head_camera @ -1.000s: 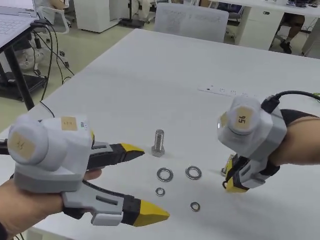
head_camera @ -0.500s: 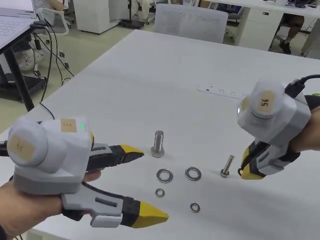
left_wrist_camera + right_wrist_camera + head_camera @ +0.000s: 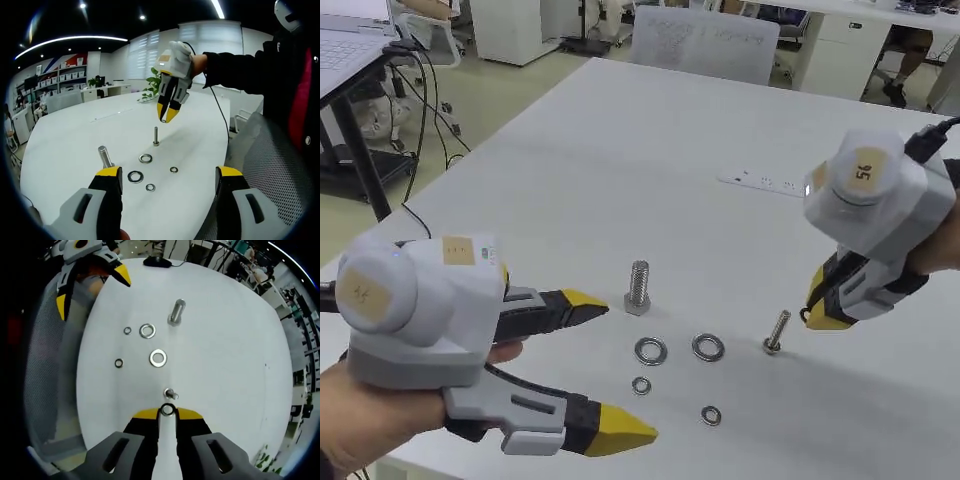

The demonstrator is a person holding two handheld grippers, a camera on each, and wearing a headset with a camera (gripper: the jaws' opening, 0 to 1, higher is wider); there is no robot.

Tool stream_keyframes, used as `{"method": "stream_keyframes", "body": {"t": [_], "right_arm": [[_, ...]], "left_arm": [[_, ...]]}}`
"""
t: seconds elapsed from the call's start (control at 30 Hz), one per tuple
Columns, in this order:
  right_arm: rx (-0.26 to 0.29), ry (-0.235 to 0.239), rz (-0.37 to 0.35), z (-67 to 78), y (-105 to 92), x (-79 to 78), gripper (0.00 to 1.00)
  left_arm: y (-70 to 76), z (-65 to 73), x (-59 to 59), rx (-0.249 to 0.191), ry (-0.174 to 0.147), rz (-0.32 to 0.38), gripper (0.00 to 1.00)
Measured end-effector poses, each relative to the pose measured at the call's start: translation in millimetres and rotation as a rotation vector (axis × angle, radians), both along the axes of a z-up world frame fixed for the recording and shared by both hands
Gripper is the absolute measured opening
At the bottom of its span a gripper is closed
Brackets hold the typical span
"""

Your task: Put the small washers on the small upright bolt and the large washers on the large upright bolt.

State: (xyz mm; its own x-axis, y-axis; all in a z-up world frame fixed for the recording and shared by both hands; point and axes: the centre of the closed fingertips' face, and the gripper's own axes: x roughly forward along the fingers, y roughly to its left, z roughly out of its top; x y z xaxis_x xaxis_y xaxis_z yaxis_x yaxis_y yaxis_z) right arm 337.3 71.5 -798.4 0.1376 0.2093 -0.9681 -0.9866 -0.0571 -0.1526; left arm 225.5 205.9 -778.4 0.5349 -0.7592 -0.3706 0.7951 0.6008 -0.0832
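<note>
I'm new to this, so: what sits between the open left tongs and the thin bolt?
The left gripper view shows two large washers and two small washers lying loose there.

The left tongs (image 3: 630,370) and right tongs (image 3: 812,318) share pale grey moulded housings, black arms and yellow tips. Each round cap carries a tan sticker (image 3: 865,170); the right one reads 56. A black cable (image 3: 932,135) leaves the right housing. The person wears a black sleeve (image 3: 235,70) and a dark jacket (image 3: 280,75) with red trim.
</note>
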Motion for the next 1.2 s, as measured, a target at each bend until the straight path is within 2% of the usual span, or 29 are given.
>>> {"method": "stream_keyframes", "body": {"t": [0.2,0.4,1.2], "right_arm": [[0.002,-0.013,0.017,-3.2,6.8,7.3,0.12],[0.0,-0.006,0.031,-9.6,11.2,11.0,0.12],[-0.027,0.021,0.044,-23.9,12.8,13.6,0.12]], "left_arm": [[0.6,-0.8,0.6,0.001,0.001,0.002,0.75],[0.9,-1.2,0.6,0.002,0.002,0.003,0.75],[2.3,-3.9,1.0,0.005,0.009,0.012,0.75]]}}
